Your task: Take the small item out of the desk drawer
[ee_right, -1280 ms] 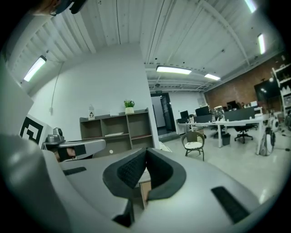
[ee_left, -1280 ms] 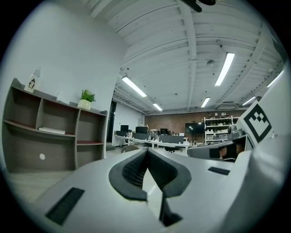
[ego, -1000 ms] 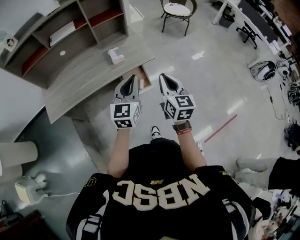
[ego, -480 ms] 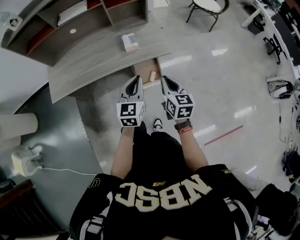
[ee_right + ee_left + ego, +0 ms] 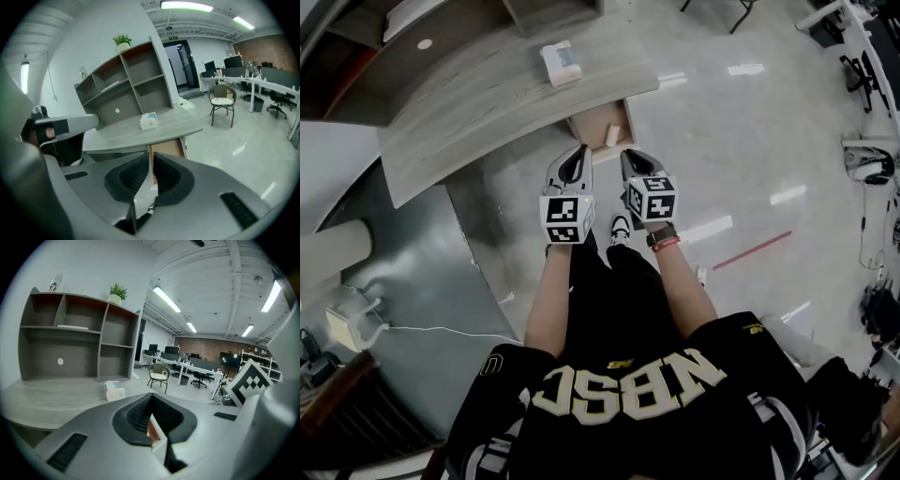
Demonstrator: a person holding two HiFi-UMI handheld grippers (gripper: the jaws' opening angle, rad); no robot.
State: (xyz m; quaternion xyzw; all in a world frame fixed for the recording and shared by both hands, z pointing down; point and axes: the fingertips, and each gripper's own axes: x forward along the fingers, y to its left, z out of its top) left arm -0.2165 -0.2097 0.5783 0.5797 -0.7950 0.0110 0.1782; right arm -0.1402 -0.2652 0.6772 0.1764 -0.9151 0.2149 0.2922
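While lining up for the reach, holds left tongs and right tongs side by side just short of the drawer, aimed into it. Has left barely parted, empty; is opening right, empty, probably readying a pinch. Leaves small item inside drawer.

Grey woodgrain desk, tan drawer

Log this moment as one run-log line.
drawer: open | left gripper: slightly apart, empty | right gripper: opening, empty | both: short of drawer
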